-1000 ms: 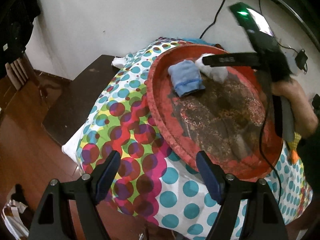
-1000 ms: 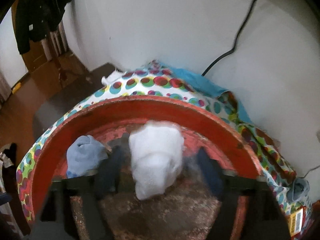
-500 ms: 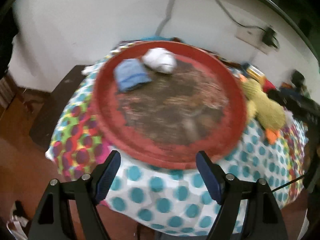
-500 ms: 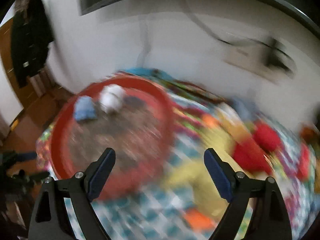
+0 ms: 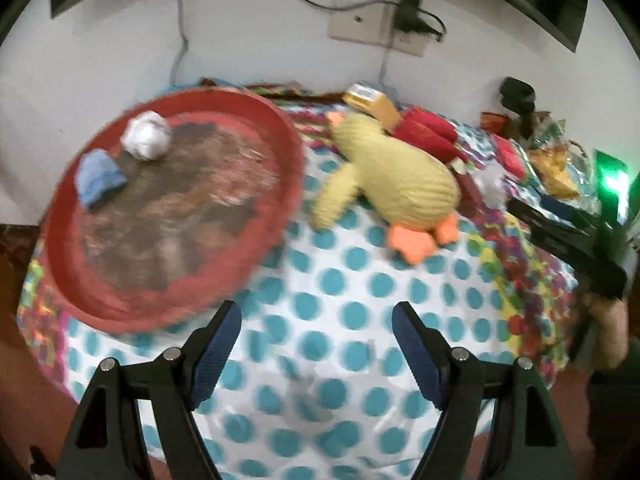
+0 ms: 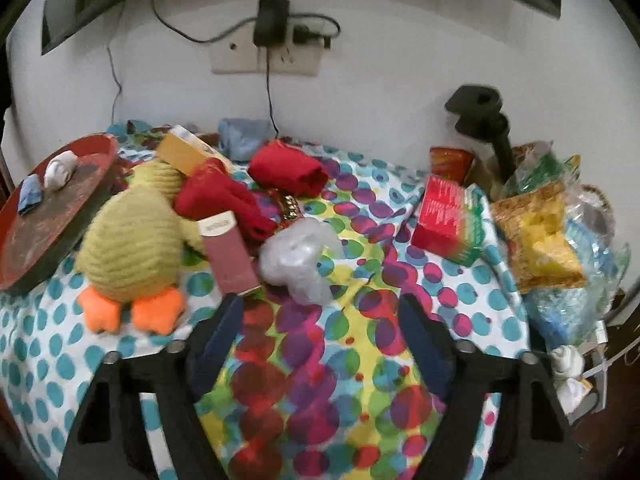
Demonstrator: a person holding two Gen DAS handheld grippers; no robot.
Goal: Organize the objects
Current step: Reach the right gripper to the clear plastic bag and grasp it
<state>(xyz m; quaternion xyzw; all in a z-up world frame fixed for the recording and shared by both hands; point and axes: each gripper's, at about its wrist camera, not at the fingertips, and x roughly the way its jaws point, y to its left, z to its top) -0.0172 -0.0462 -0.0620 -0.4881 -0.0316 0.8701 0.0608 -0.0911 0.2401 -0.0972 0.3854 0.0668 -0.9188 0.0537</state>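
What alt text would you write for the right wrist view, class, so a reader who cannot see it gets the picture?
The open right gripper, holding nothing, points down at a spotted cloth crowded with things: a yellow toy duck, red cloths, a crumpled plastic bag and snack packets. At far left, a red tray holds a white wad and a blue cloth.

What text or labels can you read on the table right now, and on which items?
None can be read.
Maroon box: a dark word on its white top band, too blurred.
Red packet: pale print, too blurred.
Yellow box: no print made out.
Snack bag: no legible print.
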